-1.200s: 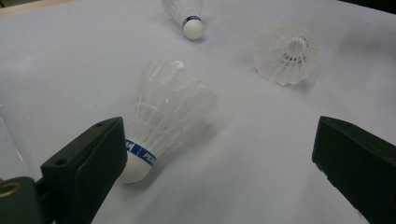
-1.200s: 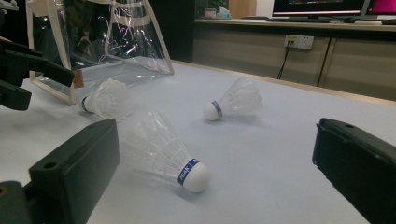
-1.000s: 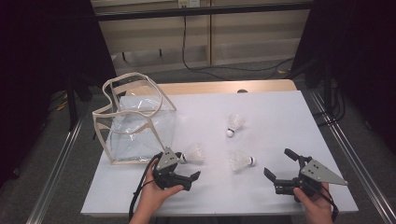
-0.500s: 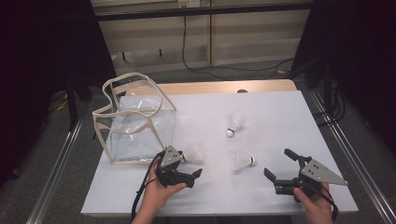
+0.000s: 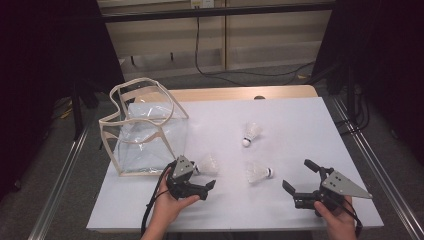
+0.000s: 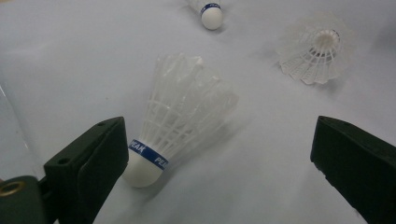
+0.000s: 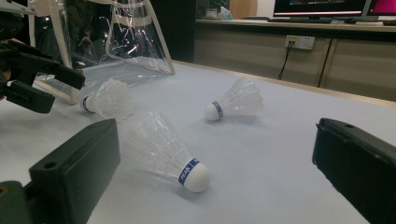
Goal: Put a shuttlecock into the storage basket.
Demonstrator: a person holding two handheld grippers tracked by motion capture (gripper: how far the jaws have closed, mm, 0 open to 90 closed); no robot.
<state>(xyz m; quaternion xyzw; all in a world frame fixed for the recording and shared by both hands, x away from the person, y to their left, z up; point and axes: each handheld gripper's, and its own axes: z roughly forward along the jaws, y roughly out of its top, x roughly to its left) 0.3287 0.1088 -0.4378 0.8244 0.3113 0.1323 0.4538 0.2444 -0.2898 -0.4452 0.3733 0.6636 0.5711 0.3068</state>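
Observation:
Three white shuttlecocks lie on the white table (image 5: 300, 120). The nearest one (image 5: 207, 164) (image 6: 182, 116) lies by the clear bag (image 5: 145, 130), cork toward my left gripper (image 5: 204, 176) (image 6: 219, 163), which is open with its left jaw next to the cork. A second shuttlecock (image 5: 257, 171) (image 7: 163, 149) lies in front of my open right gripper (image 5: 298, 175) (image 7: 215, 172), close to its left jaw. The third shuttlecock (image 5: 253, 132) (image 7: 236, 105) lies farther back at the middle of the table.
The clear bag with cream trim (image 7: 116, 37) stands open at the table's left side. A wooden strip (image 5: 240, 93) runs along the far edge. Metal rails flank the table. The left gripper (image 7: 37, 74) appears at the left of the right gripper view.
My left gripper has edged forward and to the right, closer to the shuttlecock by the bag. The right gripper and the shuttlecocks have stayed put.

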